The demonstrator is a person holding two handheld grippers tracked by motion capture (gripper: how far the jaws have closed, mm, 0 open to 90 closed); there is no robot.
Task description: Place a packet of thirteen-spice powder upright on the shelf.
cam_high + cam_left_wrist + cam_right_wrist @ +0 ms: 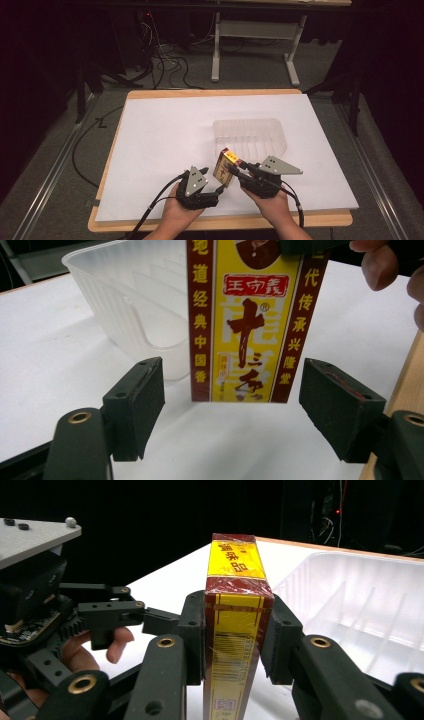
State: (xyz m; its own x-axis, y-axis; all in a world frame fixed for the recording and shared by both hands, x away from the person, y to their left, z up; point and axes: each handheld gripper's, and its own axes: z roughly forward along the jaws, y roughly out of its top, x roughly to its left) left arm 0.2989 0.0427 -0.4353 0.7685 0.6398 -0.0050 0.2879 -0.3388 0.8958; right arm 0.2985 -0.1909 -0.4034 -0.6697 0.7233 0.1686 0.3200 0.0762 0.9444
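A person holds a hand-held gripper in each hand near the front edge of the worktop (150,130), which is covered in white.

The right hand-held gripper (234,640) has its two black jaws pressed tight on a tall, thin box (235,630). The box is yellow and dark red, with a barcode on its narrow side and shiny wrap around it. In the high view the box (226,167) stands a little tilted between the two hands, with the right hand-held gripper (240,170) squeezing it from the right.

The left hand-held gripper (232,395) has its jaws spread wide. The box (250,320) hangs in the gap between them, and neither black pad (142,395) touches it. In the high view the left hand-held gripper (212,182) sits just beside the bottom of the box.

A clear plastic tray (250,136) with ribbed walls rests on the worktop just behind the box. It also shows in the left gripper view (130,305) and the right gripper view (350,605).

Behind the worktop, black cables (165,62) lie on the grey floor (50,165) near the white legs of a table (255,35).
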